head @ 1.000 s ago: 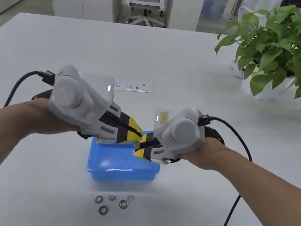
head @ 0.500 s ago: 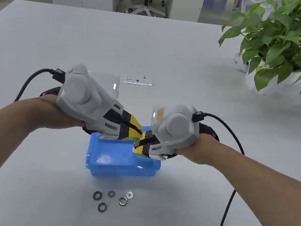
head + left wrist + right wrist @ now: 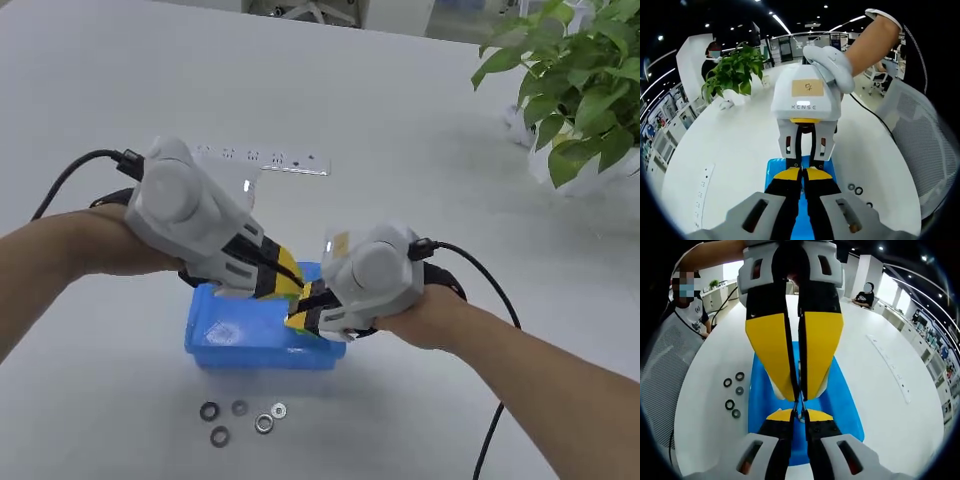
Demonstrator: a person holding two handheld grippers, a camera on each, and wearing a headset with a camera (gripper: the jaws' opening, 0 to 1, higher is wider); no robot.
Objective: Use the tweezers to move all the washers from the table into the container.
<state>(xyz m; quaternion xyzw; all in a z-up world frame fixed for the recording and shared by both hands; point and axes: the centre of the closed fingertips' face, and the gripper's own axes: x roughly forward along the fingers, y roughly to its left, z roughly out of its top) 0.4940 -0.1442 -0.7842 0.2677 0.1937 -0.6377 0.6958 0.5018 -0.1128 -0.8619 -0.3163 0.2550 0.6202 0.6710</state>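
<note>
Above the blue container [image 3: 232,343], my two grippers meet tip to tip. My left gripper [image 3: 292,281] comes in from the left, its yellow jaws closed on a thin pair of tweezers [image 3: 799,390]. Facing it, my right gripper [image 3: 298,316] has its jaws pressed on the tweezers' lower end. In the right gripper view, my right gripper [image 3: 799,416] sits at the bottom over the container [image 3: 845,410]. The left gripper view has my left gripper [image 3: 801,173] at the bottom. Several washers [image 3: 240,420] lie on the table in front of the container; they are also in the right gripper view, washers [image 3: 734,395].
A white power strip [image 3: 262,158] lies behind the grippers on the white table [image 3: 420,170]. A potted plant [image 3: 580,90] stands at the far right. Black cables trail from both grippers. People sit at the table's far sides in the gripper views.
The head camera has shifted a little. Both grippers stay joined tip to tip over the container, and the washers have not moved.
</note>
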